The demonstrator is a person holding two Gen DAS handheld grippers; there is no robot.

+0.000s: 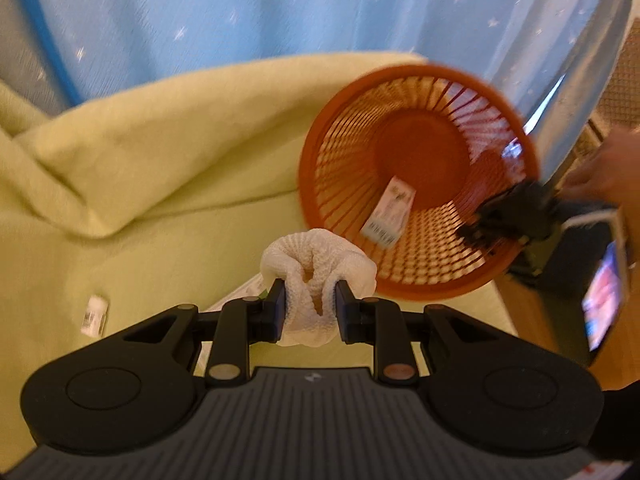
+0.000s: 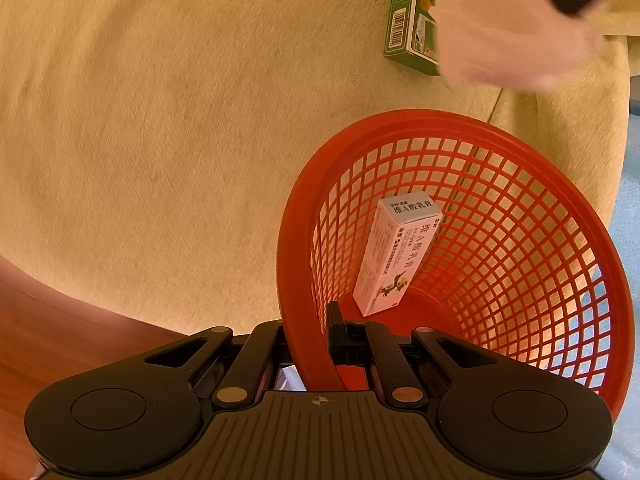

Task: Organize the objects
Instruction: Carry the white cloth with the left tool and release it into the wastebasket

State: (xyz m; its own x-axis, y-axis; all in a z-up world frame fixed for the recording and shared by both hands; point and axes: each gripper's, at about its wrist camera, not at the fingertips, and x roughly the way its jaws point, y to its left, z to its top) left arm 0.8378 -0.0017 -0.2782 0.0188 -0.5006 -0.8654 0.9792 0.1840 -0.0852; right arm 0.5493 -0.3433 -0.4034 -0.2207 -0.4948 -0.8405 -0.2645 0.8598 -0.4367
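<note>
The left gripper [image 1: 310, 300] pinches a white mesh wad [image 1: 316, 276]; the right gripper [image 2: 310, 344] clamps the red basket [image 2: 520, 216] rim at its 7 o'clock. A white box [image 2: 394, 256] leans inside; a blurred green box [image 2: 408, 16], probably, lies at 12.

1. The white carton [image 2: 394, 254] leaning inside the red basket [image 2: 520, 240] carries the clearest print — "维A酸乳膏" on its end flap, and the same characters running down its long side. The smaller lines beneath are too fine to read.
2. The green box [image 2: 408, 16] lying on the yellow blanket [image 2: 160, 120] shows a barcode along one edge — its digits and other print are unreadable.
3. In the left wrist view the carton's barcode is only a blur.
</note>
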